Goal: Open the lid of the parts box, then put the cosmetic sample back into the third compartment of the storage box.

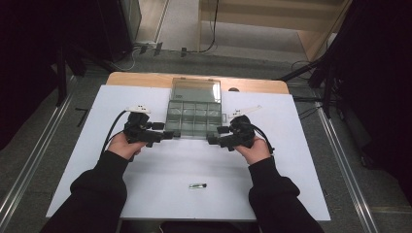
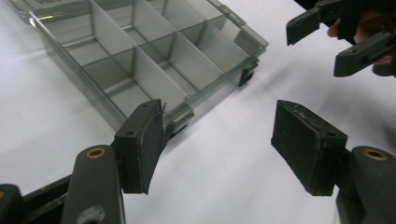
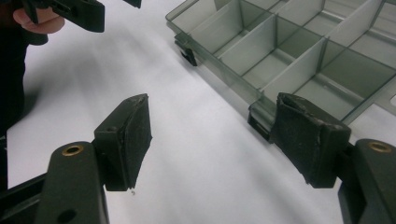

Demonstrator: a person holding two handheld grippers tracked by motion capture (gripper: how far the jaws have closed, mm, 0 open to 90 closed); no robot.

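Note:
A clear grey compartment box (image 1: 194,118) lies open in the middle of the white table, its lid (image 1: 196,90) flat behind it. My left gripper (image 1: 167,136) is at the box's front left corner, jaws open and empty. In the left gripper view that corner of the box (image 2: 154,60) sits just beyond my left gripper (image 2: 224,149). My right gripper (image 1: 213,140) is at the front right corner, also open and empty. In the right gripper view the box (image 3: 299,51) lies just past the right-hand pad of my right gripper (image 3: 219,140). The two grippers point toward each other.
A small dark cylindrical object (image 1: 197,186) lies on the white table surface (image 1: 160,170) near its front edge, between the person's sleeves. Two white plastic pieces (image 1: 138,108) (image 1: 245,111) lie beside the box. Bare wood (image 1: 141,79) shows at the table's far edge.

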